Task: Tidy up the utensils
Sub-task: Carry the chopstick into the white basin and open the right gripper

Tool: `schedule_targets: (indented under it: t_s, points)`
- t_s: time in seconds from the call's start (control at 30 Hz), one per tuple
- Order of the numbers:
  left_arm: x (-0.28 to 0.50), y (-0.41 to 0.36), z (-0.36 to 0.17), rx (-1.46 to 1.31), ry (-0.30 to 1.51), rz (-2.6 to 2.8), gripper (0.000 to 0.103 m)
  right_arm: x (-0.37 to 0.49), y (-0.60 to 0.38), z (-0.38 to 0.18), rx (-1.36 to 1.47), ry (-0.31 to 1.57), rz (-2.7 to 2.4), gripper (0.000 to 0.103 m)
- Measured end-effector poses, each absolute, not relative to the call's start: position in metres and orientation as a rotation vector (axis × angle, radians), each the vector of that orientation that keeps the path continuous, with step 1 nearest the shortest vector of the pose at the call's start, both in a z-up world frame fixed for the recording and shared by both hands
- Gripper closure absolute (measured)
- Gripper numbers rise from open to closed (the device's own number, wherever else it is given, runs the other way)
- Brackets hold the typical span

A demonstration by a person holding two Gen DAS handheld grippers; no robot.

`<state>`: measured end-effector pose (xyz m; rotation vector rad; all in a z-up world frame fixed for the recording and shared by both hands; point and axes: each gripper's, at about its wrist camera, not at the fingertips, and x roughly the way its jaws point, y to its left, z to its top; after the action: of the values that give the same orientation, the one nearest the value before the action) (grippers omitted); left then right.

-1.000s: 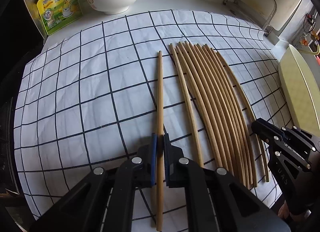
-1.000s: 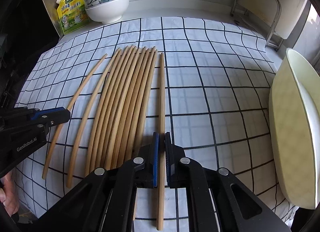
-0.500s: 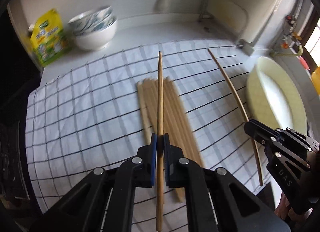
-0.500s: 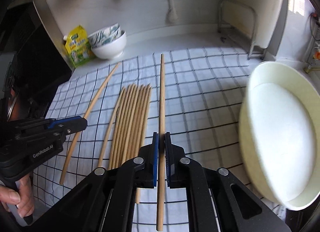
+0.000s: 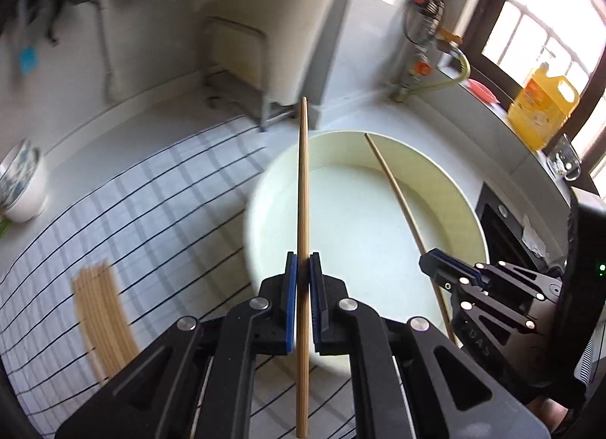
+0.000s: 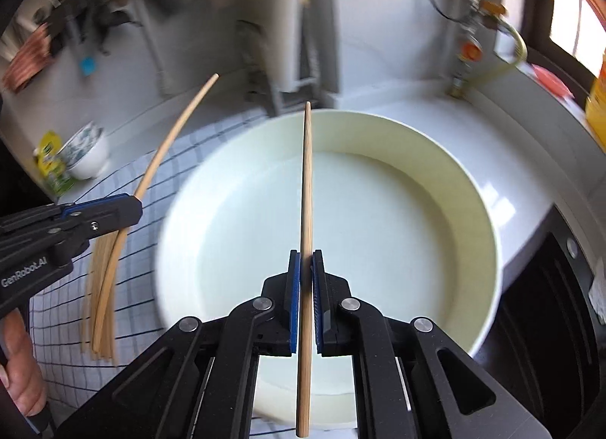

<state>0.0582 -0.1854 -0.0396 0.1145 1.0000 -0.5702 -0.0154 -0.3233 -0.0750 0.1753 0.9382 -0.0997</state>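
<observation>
My left gripper (image 5: 302, 261) is shut on a wooden chopstick (image 5: 303, 189) and holds it in the air at the left rim of the cream oval basin (image 5: 467, 208). My right gripper (image 6: 306, 261) is shut on a second chopstick (image 6: 306, 181) held over the basin (image 6: 488, 219). The right gripper (image 5: 435, 266) with its chopstick (image 5: 397, 189) shows at the right of the left wrist view. The left gripper (image 6: 130, 208) with its chopstick (image 6: 170, 140) shows at the left of the right wrist view. Several more chopsticks (image 5: 100, 310) lie in a bundle on the checked cloth (image 5: 159, 219).
A white bowl stack (image 5: 22, 189) and a yellow-green packet (image 6: 51, 166) stand at the far left of the counter. A metal rack (image 5: 235, 68) is against the back wall. A yellow bottle (image 5: 541, 106) stands by the window. A dark stove edge (image 6: 549, 287) lies right of the basin.
Both grippers lifted their chopsticks off the cloth and swung right, from above the bundle to the basin. The bundle now lies at the left of both views.
</observation>
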Motion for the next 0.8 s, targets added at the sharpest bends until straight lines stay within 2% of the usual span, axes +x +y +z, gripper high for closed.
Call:
schedule_targets:
  t_s: [0.3,0.7,0.73,0.8]
  points:
    - [0.076,-0.266,-0.077,0.211,1.062,-0.617,0.096,-0.001,-0.379,-0.108,0.232,1.002,-0.131,0.097]
    - [0.086,-0.275,-0.116,0.256,1.154,-0.571,0.094,0.012,-0.393,-0.131,0.275,1.047,-0.118,0.097]
    - [0.086,-0.274,-0.116,0.258,1.152,-0.563,0.091,0.012,-0.392,-0.131,0.271,1.047,-0.118,0.096]
    - [0.088,-0.273,-0.115,0.265,1.147,-0.536,0.063,0.012,-0.392,-0.13,0.27,1.043,-0.121,0.087]
